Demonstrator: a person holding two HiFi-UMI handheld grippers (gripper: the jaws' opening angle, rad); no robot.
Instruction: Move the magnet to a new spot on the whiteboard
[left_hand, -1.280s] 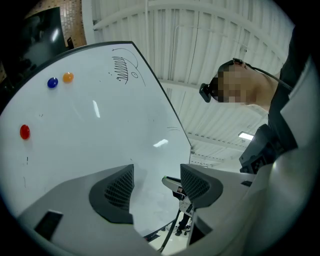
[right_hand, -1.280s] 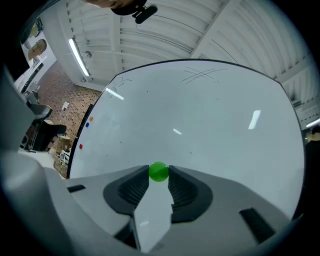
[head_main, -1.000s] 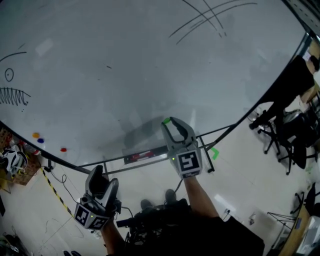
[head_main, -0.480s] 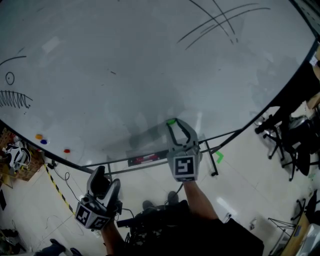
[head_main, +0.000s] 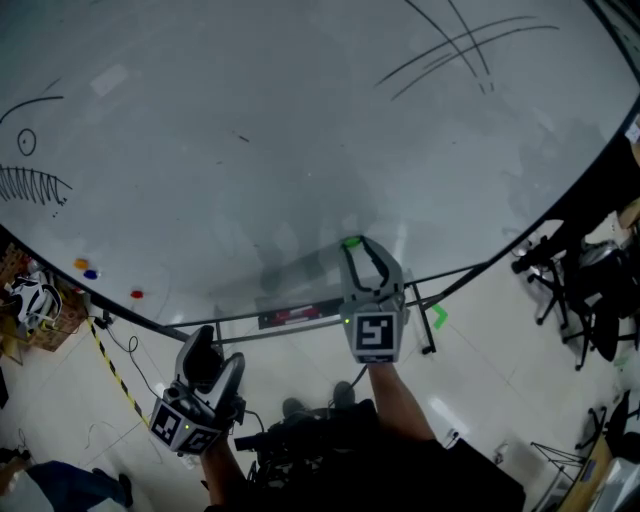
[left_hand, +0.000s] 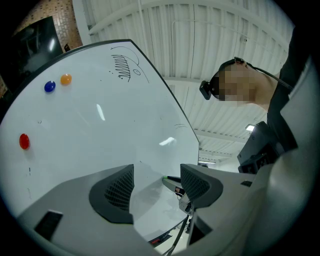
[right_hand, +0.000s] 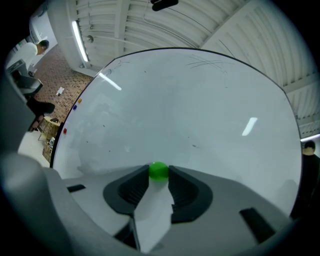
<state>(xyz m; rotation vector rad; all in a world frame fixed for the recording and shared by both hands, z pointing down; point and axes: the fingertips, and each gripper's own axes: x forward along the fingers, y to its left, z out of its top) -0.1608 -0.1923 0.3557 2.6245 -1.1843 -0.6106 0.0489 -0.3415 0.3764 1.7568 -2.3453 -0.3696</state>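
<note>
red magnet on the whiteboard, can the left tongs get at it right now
Probably yes: the left tongs are open and empty, the red magnet sits low on bare whiteboard off to their left, and nothing stands between them.

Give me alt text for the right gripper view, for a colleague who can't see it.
The right gripper pinches a small round green magnet between its dark jaw tips, in front of a large white whiteboard that fills the view. Faint pen strokes mark the board's top, and a small red magnet sits at its left edge.
</note>
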